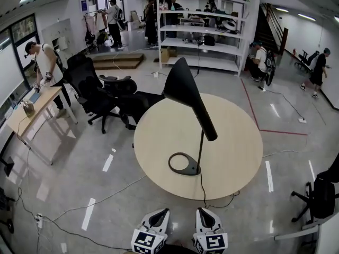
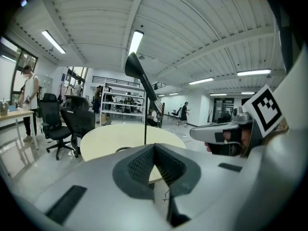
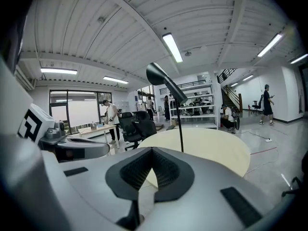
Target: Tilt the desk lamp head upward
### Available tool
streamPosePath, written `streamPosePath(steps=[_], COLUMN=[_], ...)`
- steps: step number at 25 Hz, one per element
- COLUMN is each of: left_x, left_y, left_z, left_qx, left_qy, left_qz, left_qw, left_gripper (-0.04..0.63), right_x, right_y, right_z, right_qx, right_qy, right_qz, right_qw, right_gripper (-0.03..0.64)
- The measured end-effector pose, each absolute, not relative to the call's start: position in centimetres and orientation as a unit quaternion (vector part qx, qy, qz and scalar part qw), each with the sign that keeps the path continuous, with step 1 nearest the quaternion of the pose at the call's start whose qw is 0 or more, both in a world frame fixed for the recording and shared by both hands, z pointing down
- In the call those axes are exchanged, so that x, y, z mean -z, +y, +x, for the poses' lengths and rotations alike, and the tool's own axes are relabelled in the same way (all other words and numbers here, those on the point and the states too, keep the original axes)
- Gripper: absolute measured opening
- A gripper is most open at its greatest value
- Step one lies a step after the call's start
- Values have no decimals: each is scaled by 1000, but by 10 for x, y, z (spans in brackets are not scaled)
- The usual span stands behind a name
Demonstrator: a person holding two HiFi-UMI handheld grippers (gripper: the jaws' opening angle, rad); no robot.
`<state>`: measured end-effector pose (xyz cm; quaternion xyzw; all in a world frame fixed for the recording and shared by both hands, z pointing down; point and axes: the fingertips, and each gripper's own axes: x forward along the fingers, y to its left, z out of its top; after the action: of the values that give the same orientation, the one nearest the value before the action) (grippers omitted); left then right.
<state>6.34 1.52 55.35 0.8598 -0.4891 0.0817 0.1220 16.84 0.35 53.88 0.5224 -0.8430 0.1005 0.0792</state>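
A black desk lamp stands on the round beige table. Its ring base lies near the table's middle, and a thin stem rises from it. The cone head sits atop the long slanted arm, its wide end toward the far side. Both grippers hover side by side short of the table's near edge, well apart from the lamp. The left gripper is shut with nothing in it. The right gripper is shut and empty too. The lamp head shows ahead in both gripper views.
Black office chairs stand beyond the table's left side. A wooden desk with a person at it is far left. White shelves fill the back. Another chair is at right. The lamp cord drops off the near edge.
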Motion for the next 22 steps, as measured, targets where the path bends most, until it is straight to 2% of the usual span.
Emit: streamPosePath(steps=[13,22], left_x=[-547,-537], left_y=[87,151], left_z=[57,-12], left_qx=[-105,-95], left_qy=[-523,-525], left_qz=[841,843], left_qw=[87,67], left_gripper=[48,48], right_x=[-541,-529], right_y=[61,122], right_z=[155,92], right_qx=[-92,-77], right_qy=[-867,-862], right_qz=[486,497], right_qw=[63,66], right_gripper=[9,9])
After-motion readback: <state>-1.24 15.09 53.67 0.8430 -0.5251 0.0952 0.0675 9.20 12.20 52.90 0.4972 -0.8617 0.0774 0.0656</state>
